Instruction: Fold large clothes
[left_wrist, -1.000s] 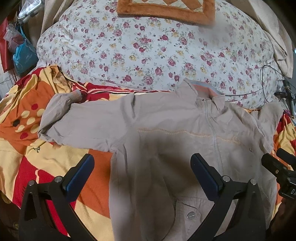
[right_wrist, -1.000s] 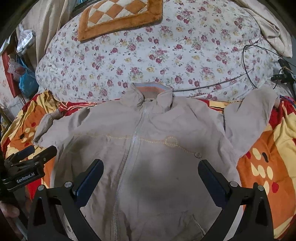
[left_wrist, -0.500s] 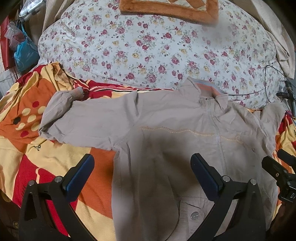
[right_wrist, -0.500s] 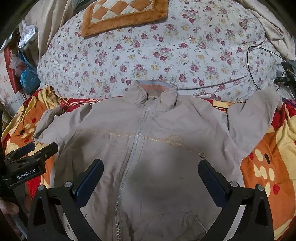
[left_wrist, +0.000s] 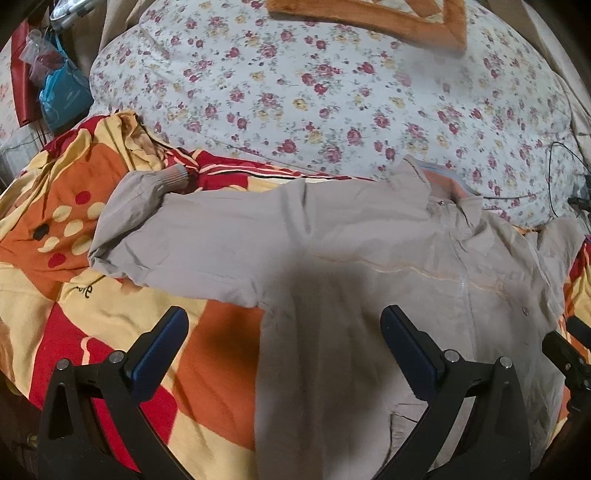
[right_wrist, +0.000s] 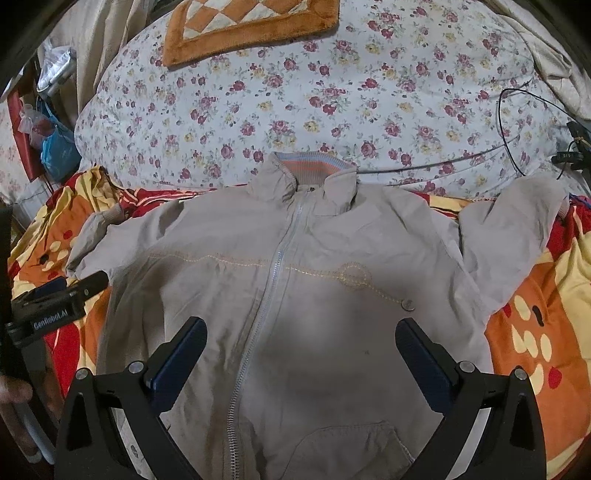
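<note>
Since a second ago both grippers have drifted slightly rightward over the beige zip jacket (right_wrist: 295, 295), which lies flat and zipped on the orange-patterned blanket (left_wrist: 122, 321), collar touching the floral duvet (right_wrist: 295, 92). The left gripper (left_wrist: 284, 350) and right gripper (right_wrist: 301, 356) hover with jaws spread wide, holding nothing. Blanket shows bare beside each sleeve; no containers are visible.

jacket (right_wrist: 295, 295) hem (bottom edge) cut off

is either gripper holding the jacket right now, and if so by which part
Nothing is held. The left gripper and right gripper are both open above the jacket, which lies flat and zipped on the bedspread.
</note>
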